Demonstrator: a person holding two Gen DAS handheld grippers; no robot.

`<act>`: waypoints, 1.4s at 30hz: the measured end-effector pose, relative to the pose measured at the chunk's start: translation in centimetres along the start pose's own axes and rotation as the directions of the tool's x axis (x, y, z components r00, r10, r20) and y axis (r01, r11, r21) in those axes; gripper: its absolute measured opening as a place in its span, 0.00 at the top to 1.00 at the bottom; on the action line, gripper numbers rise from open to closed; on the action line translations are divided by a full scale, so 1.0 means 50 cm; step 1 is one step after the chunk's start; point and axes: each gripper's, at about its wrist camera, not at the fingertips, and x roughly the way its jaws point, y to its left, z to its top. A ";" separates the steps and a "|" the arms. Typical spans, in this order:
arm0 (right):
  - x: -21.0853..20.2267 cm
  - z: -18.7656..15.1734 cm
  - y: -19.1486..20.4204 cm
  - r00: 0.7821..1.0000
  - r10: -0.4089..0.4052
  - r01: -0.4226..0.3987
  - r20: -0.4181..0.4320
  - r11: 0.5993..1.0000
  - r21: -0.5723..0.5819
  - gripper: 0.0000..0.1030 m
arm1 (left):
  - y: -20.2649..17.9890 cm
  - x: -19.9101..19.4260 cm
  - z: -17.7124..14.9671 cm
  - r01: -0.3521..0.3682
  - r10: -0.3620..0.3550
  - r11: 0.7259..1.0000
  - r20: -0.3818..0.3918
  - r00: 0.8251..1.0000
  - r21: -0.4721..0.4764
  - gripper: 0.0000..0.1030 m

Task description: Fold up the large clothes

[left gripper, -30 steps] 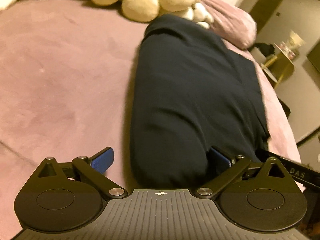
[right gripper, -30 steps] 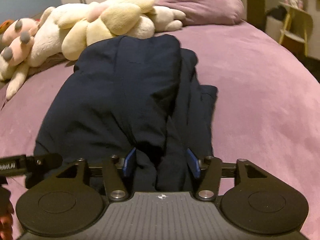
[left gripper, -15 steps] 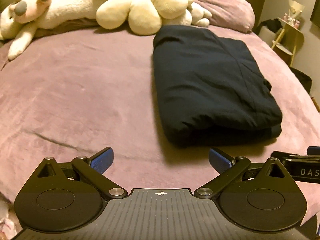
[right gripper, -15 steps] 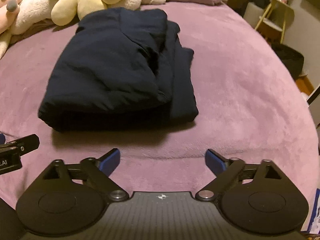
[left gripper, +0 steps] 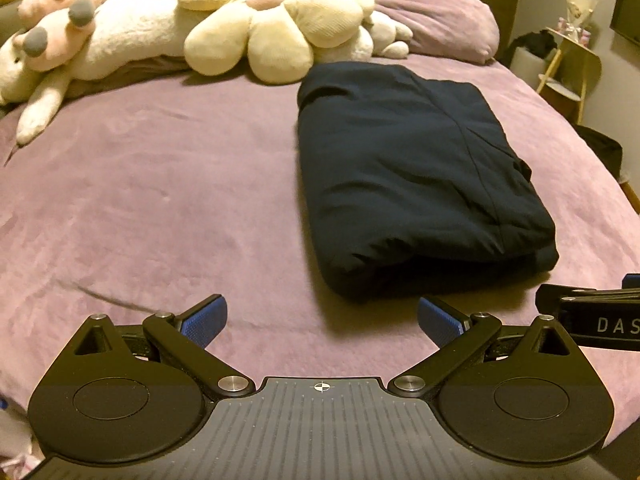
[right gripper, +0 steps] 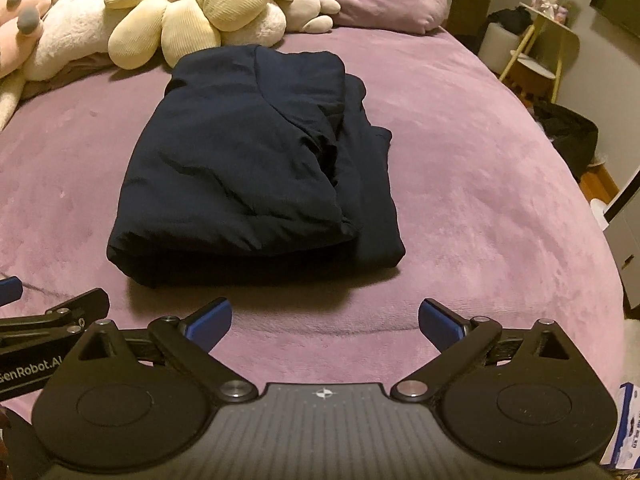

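A dark navy garment (left gripper: pixel 412 176) lies folded in a thick rectangle on the purple bed (left gripper: pixel 160 200); it also shows in the right wrist view (right gripper: pixel 248 168), with a narrower layer sticking out along its right side. My left gripper (left gripper: pixel 322 320) is open and empty, just short of the garment's near left corner. My right gripper (right gripper: pixel 324 320) is open and empty, short of the garment's near edge. Neither gripper touches the cloth. Each gripper's side shows at the edge of the other's view.
Cream and pink plush toys (left gripper: pixel 248 28) and a purple pillow (left gripper: pixel 436 28) line the far side of the bed. A yellow side table (right gripper: pixel 536 52) and a dark bin (right gripper: pixel 568 132) stand off the bed's right edge.
One second ago both grippers were at the garment, the right one closed around its near edge. Both have pulled back towards me with open jaws, and the garment lies flat, let go.
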 end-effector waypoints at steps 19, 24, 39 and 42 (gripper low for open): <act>-0.004 -0.001 -0.007 1.000 0.011 -0.010 -0.010 0.999 0.041 0.02 | -0.012 -0.004 0.004 -0.019 0.019 1.000 0.003 1.000 0.024 0.00; -0.005 -0.002 -0.009 1.000 0.013 -0.012 -0.011 0.999 0.046 0.02 | -0.014 -0.003 0.005 -0.027 0.027 0.999 0.000 1.000 0.034 0.00; -0.007 -0.005 -0.012 1.000 0.027 -0.027 -0.008 0.998 0.054 0.01 | -0.010 0.004 0.005 -0.035 0.035 0.999 -0.029 0.999 0.009 0.00; -0.008 -0.005 -0.014 1.000 0.030 -0.030 -0.004 0.998 0.054 0.01 | -0.013 0.002 0.004 -0.030 0.031 0.999 -0.030 0.999 0.012 0.00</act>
